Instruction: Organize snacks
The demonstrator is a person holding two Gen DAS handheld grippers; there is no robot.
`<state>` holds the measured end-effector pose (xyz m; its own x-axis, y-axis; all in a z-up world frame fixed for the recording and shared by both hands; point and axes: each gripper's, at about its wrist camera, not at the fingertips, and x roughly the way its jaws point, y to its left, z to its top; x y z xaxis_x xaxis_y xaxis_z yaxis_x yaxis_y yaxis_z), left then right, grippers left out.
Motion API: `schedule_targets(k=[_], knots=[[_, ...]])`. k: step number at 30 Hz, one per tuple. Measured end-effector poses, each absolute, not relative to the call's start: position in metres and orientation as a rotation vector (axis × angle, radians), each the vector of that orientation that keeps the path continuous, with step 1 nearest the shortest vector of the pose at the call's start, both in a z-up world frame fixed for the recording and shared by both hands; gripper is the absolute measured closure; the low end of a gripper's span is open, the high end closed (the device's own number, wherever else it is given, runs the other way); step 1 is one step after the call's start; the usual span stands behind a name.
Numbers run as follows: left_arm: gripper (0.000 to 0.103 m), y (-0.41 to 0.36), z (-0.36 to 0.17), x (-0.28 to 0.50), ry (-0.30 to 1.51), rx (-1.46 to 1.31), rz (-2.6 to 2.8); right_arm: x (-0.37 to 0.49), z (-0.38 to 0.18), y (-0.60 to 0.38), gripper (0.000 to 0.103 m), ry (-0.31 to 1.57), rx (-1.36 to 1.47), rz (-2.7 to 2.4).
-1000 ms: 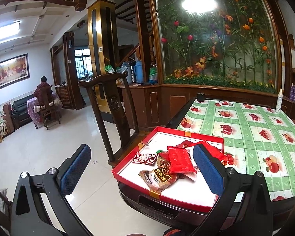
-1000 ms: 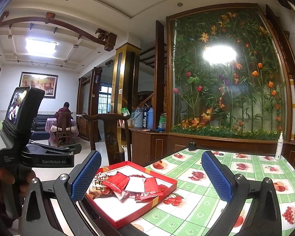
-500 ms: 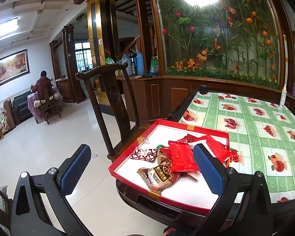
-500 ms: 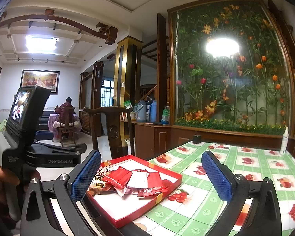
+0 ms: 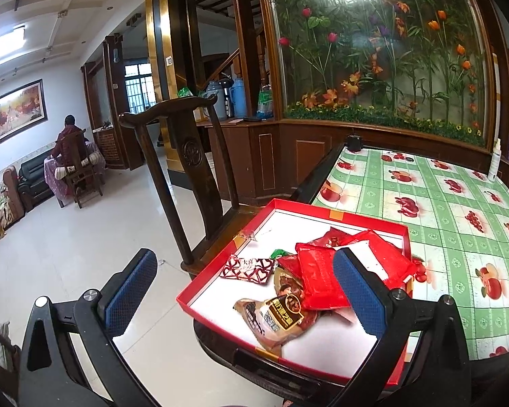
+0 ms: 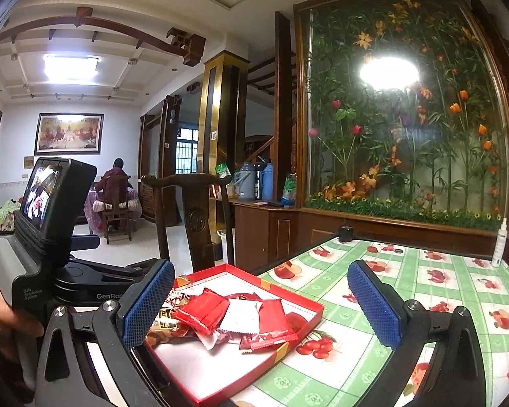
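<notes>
A shallow red box (image 5: 405,237) (image 6: 317,313) with a white floor sits on the near corner of the table. Inside lies a heap of snack packets: red packets (image 5: 319,273) (image 6: 203,310), a brown meat packet (image 5: 278,315), a heart-patterned packet (image 5: 249,268) and a white packet (image 6: 239,315). My left gripper (image 5: 244,296) hovers open over the box's near left edge, holding nothing. My right gripper (image 6: 261,305) is open above the box and table, also holding nothing. The left device (image 6: 47,203), held by a hand (image 6: 3,322), shows in the right wrist view.
The table wears a green checked fruit-print cloth (image 5: 441,203) (image 6: 424,291). A dark wooden chair (image 5: 186,169) (image 6: 193,217) stands against the table's left side. A white spray bottle (image 5: 493,162) (image 6: 499,242) and a small black jar (image 5: 354,142) stand at the far edge. A person (image 5: 69,142) sits far off.
Both views have shifted slightly: the left gripper tilted down and closer over the box, the right one rose a little. Both stay open; the snacks have not moved.
</notes>
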<state>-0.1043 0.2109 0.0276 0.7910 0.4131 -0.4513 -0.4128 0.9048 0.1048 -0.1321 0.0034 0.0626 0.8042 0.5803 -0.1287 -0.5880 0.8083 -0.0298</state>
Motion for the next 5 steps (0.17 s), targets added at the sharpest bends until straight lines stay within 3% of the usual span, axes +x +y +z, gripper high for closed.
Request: schedule_targets(k=[5], knots=[[0.0, 0.218, 0.019, -0.093, 0.499, 0.015, 0.46, -0.117, 0.058, 0.019, 0.0, 0.152, -0.073, 0.641]])
